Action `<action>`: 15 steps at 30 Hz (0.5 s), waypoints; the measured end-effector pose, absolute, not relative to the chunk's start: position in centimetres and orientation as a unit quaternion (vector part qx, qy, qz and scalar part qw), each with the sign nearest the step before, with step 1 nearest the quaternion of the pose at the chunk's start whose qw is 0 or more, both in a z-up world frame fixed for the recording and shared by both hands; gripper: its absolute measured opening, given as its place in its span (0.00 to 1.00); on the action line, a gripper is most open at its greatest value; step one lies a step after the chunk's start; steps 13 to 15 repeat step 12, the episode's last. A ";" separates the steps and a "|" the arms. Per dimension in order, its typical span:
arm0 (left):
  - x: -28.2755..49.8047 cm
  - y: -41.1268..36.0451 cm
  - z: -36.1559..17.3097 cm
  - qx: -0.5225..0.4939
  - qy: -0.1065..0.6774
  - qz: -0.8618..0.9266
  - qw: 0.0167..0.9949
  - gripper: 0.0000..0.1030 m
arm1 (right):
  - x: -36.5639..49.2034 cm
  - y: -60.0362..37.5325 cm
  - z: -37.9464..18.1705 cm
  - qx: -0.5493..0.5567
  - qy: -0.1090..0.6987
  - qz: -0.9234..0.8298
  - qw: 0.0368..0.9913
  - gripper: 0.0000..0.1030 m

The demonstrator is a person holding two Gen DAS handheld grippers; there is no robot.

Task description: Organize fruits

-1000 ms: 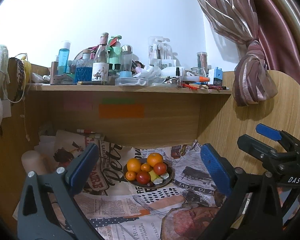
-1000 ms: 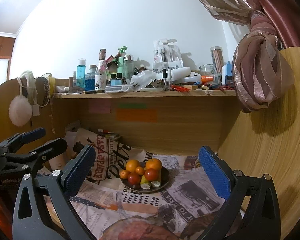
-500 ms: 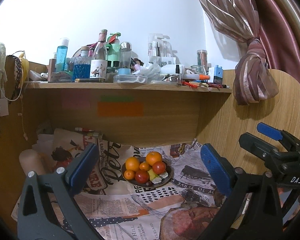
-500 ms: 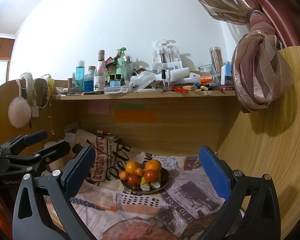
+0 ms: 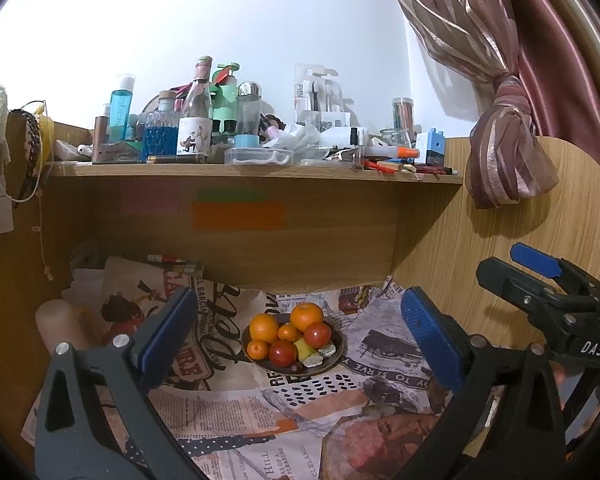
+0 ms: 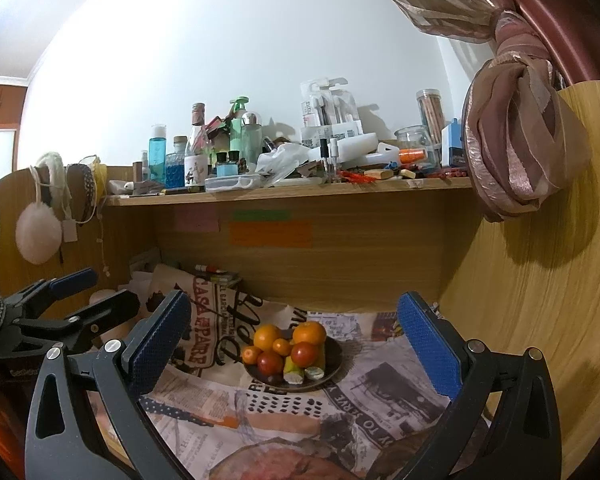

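Observation:
A dark plate [image 5: 334, 356] of fruit sits on newspaper under a wooden shelf. It holds oranges [image 5: 263, 327], small tangerines, red tomatoes [image 5: 317, 335] and pieces of banana [image 5: 306, 354]. It also shows in the right wrist view [image 6: 332, 362]. My left gripper [image 5: 298, 332] is open and empty, well short of the plate. My right gripper [image 6: 294, 338] is open and empty too, at a similar distance. The right gripper shows at the left view's right edge [image 5: 556, 300]; the left gripper shows at the right view's left edge [image 6: 72, 308].
Newspaper [image 5: 236, 416] covers the desk top. A low shelf [image 5: 252, 170] crowded with bottles and jars overhangs the back. A tied curtain [image 5: 504, 152] hangs on the wooden side panel at right. A pale cylinder [image 5: 54, 320] stands at left.
Both views have shifted slightly; the shelf and plate sit a little lower and the plate a touch closer. Both grippers stay open and empty.

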State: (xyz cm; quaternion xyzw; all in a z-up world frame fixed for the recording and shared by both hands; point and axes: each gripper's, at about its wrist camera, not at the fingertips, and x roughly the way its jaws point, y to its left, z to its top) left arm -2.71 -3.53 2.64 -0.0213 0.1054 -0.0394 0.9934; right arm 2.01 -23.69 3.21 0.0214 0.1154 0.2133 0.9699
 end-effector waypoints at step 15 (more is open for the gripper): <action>-1.9 -3.2 2.5 -0.023 0.113 -0.042 0.992 1.00 | 2.8 -23.1 2.8 0.021 0.125 0.216 0.968 1.00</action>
